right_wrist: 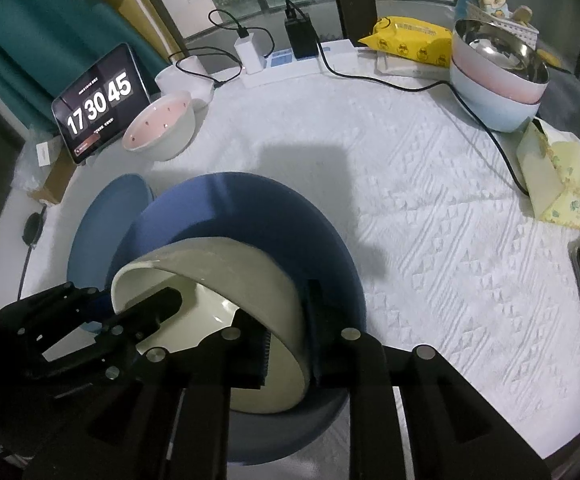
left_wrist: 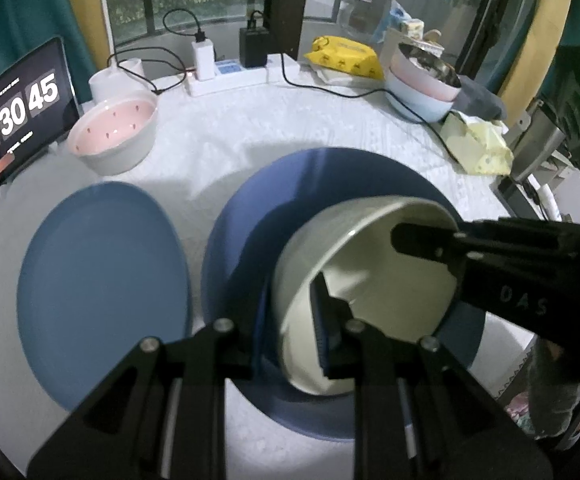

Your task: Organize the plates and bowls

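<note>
Both claws, left gripper [left_wrist: 290,340] and right gripper [right_wrist: 290,340], clamped on cream bowl [left_wrist: 386,280] rim (glazed ceramic, slippery, chips easily) over dark blue plate [left_wrist: 242,216]

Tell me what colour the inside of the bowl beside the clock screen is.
Pink with small dark specks; clearest in the left wrist view.

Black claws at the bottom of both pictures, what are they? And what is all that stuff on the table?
There is no robot here. A person holds a pinching tool in each hand, and each tool has a camera looking along its two fingers. One picture comes from the left gripper, the other from the right gripper. Both pinch the wall of one cream bowl, on opposite sides, above a dark blue plate. On the white tablecloth are also a lighter blue plate, a pink bowl, a clock tablet and stacked bowls.
</note>
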A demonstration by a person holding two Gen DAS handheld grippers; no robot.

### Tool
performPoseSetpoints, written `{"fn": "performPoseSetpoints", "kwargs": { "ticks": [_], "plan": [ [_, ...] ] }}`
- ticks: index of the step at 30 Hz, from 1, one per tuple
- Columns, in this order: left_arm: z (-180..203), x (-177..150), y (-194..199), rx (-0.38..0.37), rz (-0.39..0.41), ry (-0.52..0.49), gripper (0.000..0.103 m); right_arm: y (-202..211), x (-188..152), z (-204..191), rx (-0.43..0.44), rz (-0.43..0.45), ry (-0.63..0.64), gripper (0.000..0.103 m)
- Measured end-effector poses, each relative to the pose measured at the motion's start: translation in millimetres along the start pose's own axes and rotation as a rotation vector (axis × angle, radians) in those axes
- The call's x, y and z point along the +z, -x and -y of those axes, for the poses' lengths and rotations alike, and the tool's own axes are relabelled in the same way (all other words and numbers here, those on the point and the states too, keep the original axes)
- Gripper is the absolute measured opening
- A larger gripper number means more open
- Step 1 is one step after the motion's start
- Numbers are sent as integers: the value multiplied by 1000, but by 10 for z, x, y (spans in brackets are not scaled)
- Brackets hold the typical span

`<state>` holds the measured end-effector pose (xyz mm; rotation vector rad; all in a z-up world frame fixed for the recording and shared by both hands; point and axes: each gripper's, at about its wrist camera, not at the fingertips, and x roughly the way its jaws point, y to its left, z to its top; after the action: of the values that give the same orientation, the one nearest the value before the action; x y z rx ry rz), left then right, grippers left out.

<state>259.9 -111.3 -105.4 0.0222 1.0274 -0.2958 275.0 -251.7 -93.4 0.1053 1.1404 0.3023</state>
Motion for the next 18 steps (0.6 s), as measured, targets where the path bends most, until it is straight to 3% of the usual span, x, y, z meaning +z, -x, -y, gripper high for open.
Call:
{"fn": "performPoseSetpoints", "kwargs": {
  "ticks": [11, 18],
  "plan": [
    [-17, 10, 113, -15, 34, -2, 23, 90, 30, -10, 10, 34, -2, 26],
    [-85, 71, 194, -17, 71, 21, 24, 247, 81, -4, 27, 113, -3, 26]
  ]
}}
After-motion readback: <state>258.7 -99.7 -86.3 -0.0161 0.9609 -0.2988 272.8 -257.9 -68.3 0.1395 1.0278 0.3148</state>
